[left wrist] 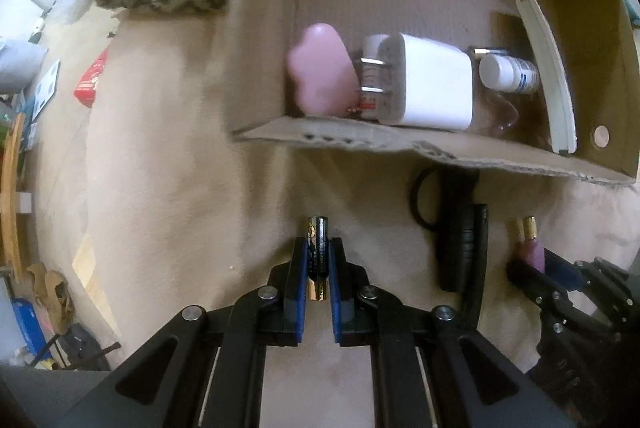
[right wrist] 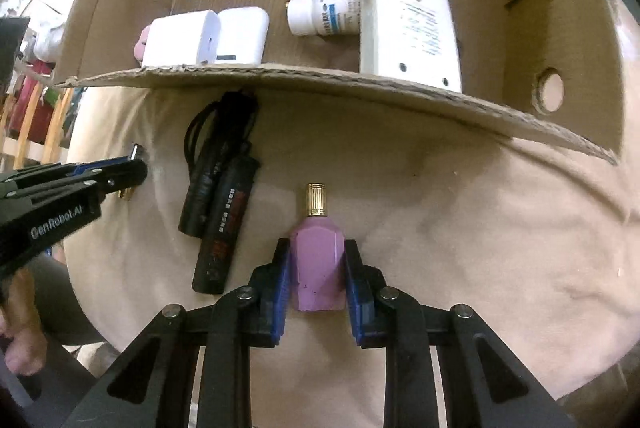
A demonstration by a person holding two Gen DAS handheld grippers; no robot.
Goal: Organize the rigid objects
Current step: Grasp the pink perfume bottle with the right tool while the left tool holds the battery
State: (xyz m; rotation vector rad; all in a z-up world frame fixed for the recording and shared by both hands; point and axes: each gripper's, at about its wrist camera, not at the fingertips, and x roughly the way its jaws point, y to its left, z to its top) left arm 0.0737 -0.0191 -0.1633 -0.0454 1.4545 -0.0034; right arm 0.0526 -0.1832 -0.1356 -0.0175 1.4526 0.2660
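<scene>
The left hand-held gripper (left wrist: pixel 318 260) pinches a black-and-gold AA battery (left wrist: pixel 317 252) lengthwise between its blue pads, above the beige cloth-covered surface (left wrist: pixel 160 147). The right hand-held gripper (right wrist: pixel 317 268) pinches a pink perfume bottle (right wrist: pixel 317 268) with a gold cap pointing toward the cardboard box (right wrist: pixel 360 83). Two black cylindrical objects (right wrist: pixel 220 203) lie side by side between the grippers, just before the box's near edge. Inside the box lie a white charger (left wrist: pixel 428 83), a pink cloud-shaped item (left wrist: pixel 320 71), a white pill bottle (right wrist: pixel 320 15) and a white flat device (right wrist: pixel 408 7).
</scene>
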